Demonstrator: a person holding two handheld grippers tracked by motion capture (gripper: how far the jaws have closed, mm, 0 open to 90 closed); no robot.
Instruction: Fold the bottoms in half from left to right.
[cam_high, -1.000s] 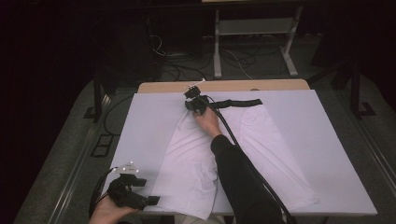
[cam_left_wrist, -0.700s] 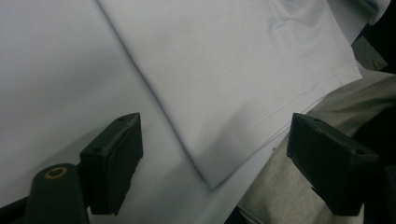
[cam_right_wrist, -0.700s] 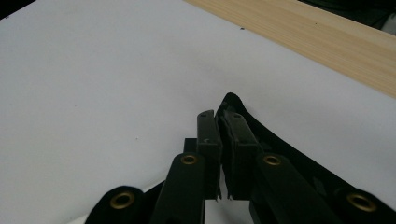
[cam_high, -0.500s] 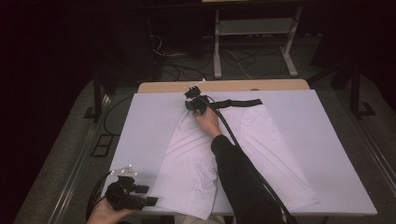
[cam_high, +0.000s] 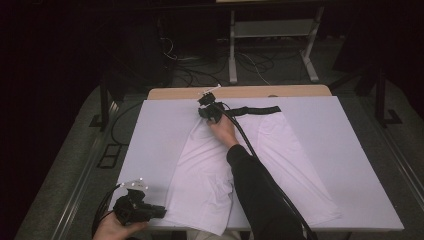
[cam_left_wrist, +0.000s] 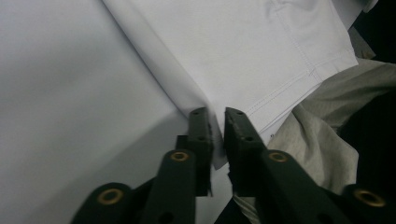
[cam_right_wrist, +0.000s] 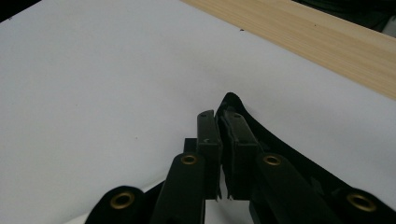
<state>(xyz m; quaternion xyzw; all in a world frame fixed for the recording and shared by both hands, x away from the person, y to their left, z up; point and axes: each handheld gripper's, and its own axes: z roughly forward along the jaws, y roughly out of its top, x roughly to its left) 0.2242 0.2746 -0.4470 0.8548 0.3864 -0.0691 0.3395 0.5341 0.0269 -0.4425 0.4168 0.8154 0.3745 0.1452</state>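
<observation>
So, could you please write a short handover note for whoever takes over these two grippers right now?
Left gripper: jaws shut on the hem corner of the white trousers, at the near left edge of the table.
Right gripper: jaws shut on the left end of the black waistband, at the far side near the wooden strip.
Trousers lie flat, waistband far, both legs spread toward the person; some creases in the left leg.
Done: both ends of the left leg gripped.
Left: probably lift and fold that leg across the other; nothing is folded yet.
</observation>
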